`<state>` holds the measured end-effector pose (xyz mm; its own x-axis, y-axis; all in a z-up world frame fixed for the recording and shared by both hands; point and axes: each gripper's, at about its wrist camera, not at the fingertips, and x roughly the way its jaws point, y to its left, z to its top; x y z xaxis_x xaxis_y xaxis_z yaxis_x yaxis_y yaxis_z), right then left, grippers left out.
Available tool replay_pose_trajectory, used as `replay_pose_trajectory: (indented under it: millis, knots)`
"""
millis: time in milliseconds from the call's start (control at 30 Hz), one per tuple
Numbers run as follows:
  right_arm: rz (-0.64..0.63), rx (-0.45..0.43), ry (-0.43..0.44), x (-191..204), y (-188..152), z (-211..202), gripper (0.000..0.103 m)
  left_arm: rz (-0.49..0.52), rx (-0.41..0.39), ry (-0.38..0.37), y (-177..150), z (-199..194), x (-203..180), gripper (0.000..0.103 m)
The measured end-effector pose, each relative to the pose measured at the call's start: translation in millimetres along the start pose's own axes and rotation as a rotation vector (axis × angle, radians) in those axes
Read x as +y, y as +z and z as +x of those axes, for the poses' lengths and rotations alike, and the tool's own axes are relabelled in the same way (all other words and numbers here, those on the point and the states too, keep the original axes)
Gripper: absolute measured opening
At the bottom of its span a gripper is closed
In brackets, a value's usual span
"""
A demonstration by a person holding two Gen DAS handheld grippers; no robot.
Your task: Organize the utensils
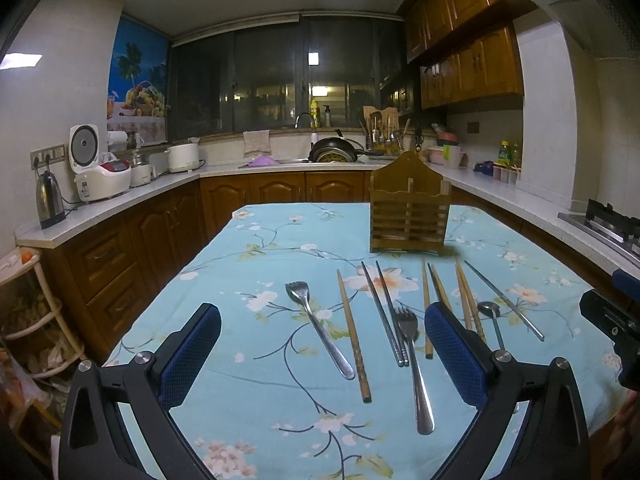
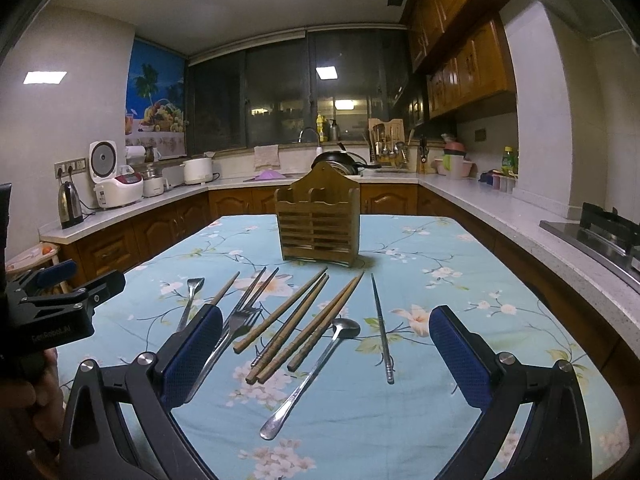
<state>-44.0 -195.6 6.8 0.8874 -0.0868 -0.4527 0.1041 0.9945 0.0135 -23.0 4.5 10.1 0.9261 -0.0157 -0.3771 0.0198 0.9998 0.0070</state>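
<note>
So nothing is sorted yet, as far as I can judge: every utensil lies flat on the cloth (image 2: pixel 420 420) and the holder (image 2: pixel 319 222), upright in the upper middle of the right view, looks empty through its slats, though I can't see fully into its compartments.

In the right view the pieces fan out just below the holder: a spoon (image 2: pixel 312 376) running toward the lower middle, wooden chopsticks (image 2: pixel 296 328) in a loose bundle left of its bowl, one metal chopstick (image 2: pixel 382 328) alone to the right, a fork (image 2: pixel 230 334) at centre left, and a second fork (image 2: pixel 188 300) further left. In the left view I also see a metal chopstick pair (image 1: pixel 386 316) at centre.

My right gripper (image 2: pixel 326 360) is spread wide and holds nothing; the spoon and wooden chopsticks lie between its fingers in the frame, the fork partly behind its left finger. My left gripper (image 1: pixel 322 356) is likewise gaping and empty, hovering over both forks, one wooden chopstick and the metal pair.

All pieces remain to be lifted and stood in the holder, I reckon.
</note>
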Motion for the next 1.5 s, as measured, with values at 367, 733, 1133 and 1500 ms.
replay_pose_trajectory:
  millis: [367,733,1133,1500]
  knots:
    - [0.002,0.007,-0.001,1.7,-1.1,3.0,0.103,-0.001,0.008,-0.005,-0.7,5.3,-1.1,0.102]
    - [0.030,0.042,0.006,-6.8,1.5,16.3,0.103,-0.041,0.070,-0.015,0.4,25.7,6.5,0.102]
    - [0.071,0.114,0.025,-19.2,7.3,36.3,0.103,-0.053,0.193,-0.058,14.6,60.0,9.0,0.102]
    - [0.218,0.323,0.109,-40.7,7.1,90.3,0.079,-0.014,0.425,-0.235,38.1,108.8,4.1,0.072]
